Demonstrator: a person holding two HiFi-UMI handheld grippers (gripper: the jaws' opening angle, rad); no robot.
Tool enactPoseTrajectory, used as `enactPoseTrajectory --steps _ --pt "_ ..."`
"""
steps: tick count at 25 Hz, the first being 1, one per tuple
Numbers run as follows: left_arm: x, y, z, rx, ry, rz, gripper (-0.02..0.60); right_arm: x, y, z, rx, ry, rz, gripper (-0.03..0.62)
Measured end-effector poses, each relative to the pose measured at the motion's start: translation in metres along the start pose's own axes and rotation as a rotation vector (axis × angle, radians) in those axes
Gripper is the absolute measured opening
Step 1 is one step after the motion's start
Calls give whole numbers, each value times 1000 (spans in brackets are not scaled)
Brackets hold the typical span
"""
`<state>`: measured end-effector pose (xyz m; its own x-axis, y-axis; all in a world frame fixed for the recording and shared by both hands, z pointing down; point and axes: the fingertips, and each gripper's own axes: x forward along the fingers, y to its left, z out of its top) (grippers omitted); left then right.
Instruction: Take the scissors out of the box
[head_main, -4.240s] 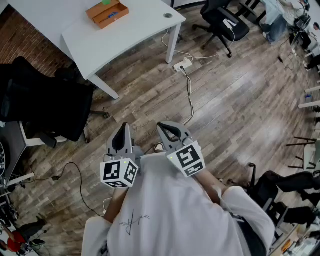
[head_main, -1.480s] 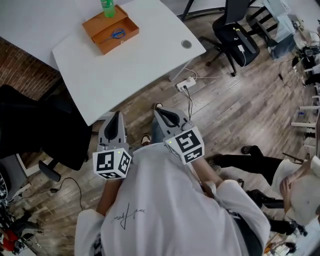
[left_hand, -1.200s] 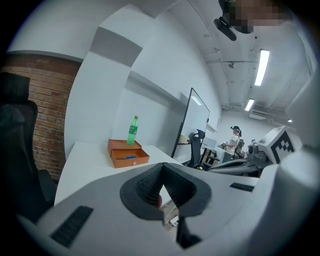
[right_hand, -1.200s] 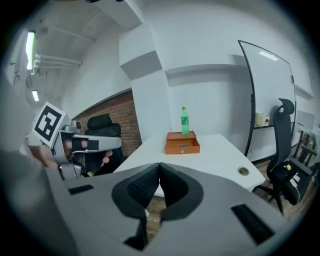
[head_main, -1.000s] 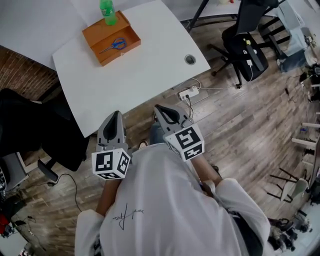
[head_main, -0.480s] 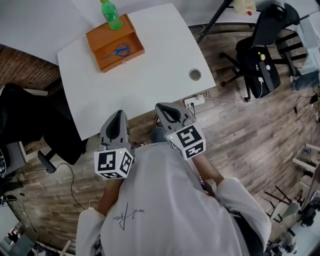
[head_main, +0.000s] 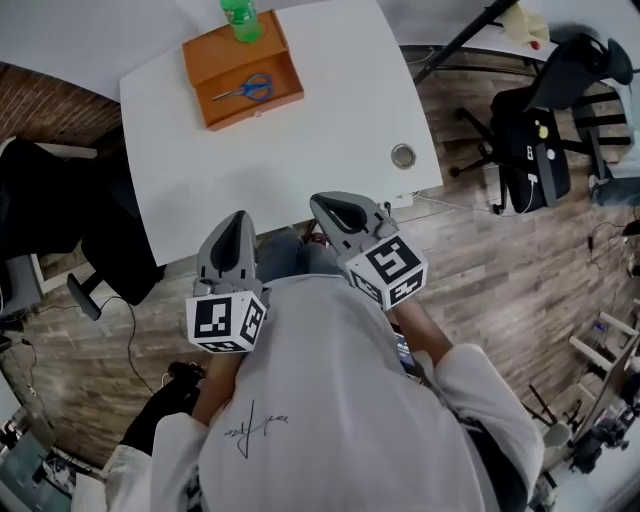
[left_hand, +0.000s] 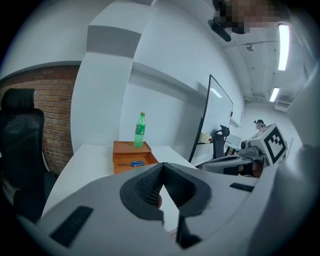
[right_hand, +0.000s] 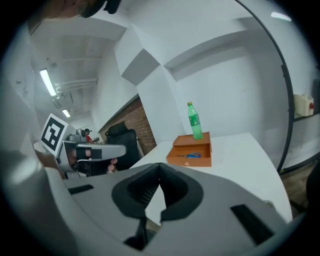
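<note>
Both grippers hang low at the near edge of the white table (head_main: 300, 150), and the job hasn't properly begun: the left gripper (head_main: 239, 220) has its jaws pressed together tip to tip with nothing between them, and the right gripper (head_main: 326, 201) is the same, closed up and empty. The target is well apart from them, right across the tabletop. The blue-handled scissors (head_main: 245, 90) lie flat on the floor of the orange box (head_main: 256, 108), at the far left corner of the table. That's where the trouble could come from. A green bottle (head_main: 240, 14) stands at the box's far end, on it or just behind it, hard to say which, and a long reach coming in too high or too deep could tip it over. The scissors lie flat and low, so jaws that don't spread before going in will just shove them against a wall of the box. A steep, scraping approach could push the whole light box along that smooth surface, unless the other gripper steadies it. And a pinch on one handle loop alone could let the blades swing open on the lift.
</note>
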<state>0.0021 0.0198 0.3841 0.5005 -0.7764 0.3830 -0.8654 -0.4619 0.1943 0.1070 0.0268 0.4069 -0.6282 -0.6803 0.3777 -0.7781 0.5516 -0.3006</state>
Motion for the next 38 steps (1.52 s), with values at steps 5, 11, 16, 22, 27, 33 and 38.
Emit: enactPoseTrajectory --steps 5,11,16,22,27,33,38 --pt "19 19 11 -15 -21 5 8 19 -6 17 -76 -8 -11 9" --pt "38 37 37 -27 -78 -28 8 41 -8 44 -78 -26 -39 9" --pt "46 51 43 -41 -81 -65 8 60 -7 56 -128 -3 -87 9" --pt "46 71 48 -60 -90 -86 8 83 -4 65 -164 26 -101 9" --pt "44 78 42 -71 -84 -99 8 98 -9 68 -184 57 -117 9" --pt "40 79 38 -87 -68 -103 8 111 -17 70 -219 105 -114 9" --pt "42 78 44 -98 -89 -78 8 122 -29 75 -271 127 -79 9"
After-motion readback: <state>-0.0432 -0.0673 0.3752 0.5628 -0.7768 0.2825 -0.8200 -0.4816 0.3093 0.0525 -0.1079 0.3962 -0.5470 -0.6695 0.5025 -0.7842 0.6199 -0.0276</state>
